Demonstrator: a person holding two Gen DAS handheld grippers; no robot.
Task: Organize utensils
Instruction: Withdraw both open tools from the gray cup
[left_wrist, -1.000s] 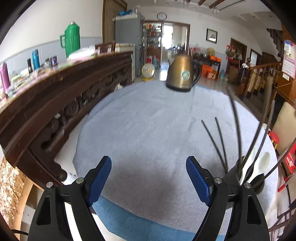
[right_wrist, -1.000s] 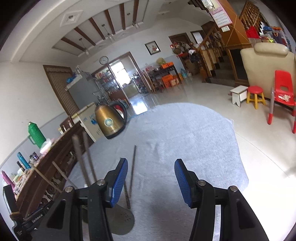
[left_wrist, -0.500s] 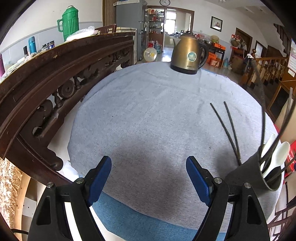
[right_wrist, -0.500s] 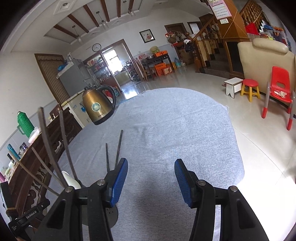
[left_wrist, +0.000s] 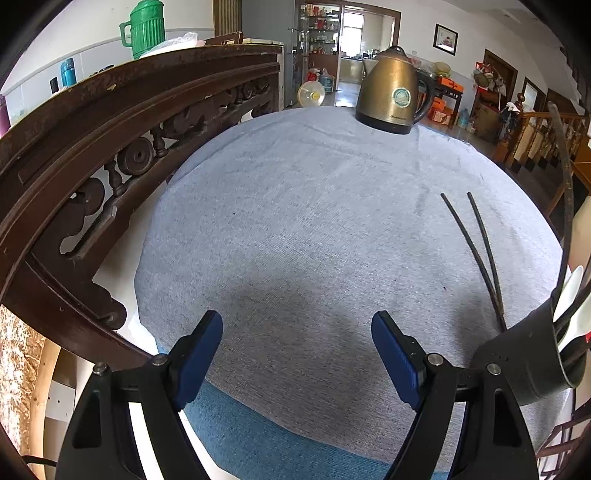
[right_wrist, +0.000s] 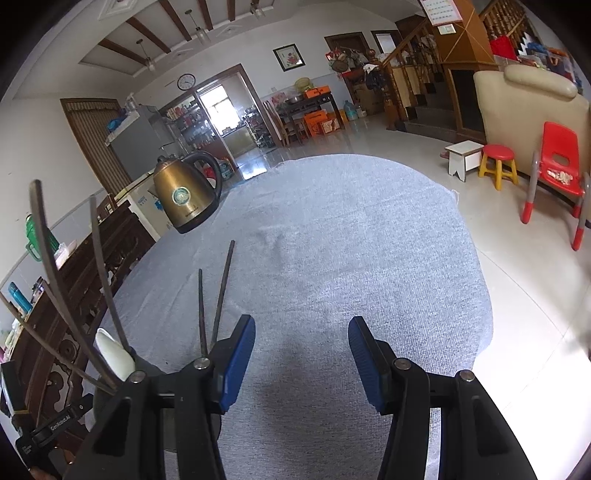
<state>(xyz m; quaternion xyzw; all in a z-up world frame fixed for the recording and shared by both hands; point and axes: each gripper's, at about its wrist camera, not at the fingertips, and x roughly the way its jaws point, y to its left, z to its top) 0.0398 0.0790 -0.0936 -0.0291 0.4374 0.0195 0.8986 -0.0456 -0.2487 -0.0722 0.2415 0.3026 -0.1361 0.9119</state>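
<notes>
Over the grey cloth (left_wrist: 303, 221) your two grippers have come down closer than a second ago, so the table now fills more of each view. The brass kettle (left_wrist: 393, 92) stands at the far edge. The dark holder (left_wrist: 532, 354) with white spoons (left_wrist: 570, 295) sits just right of your left gripper (left_wrist: 297, 343), jaws wide and empty. Two loose chopsticks (right_wrist: 214, 299) lie beside it, left of your right gripper (right_wrist: 301, 347), half open, holding nothing.
</notes>
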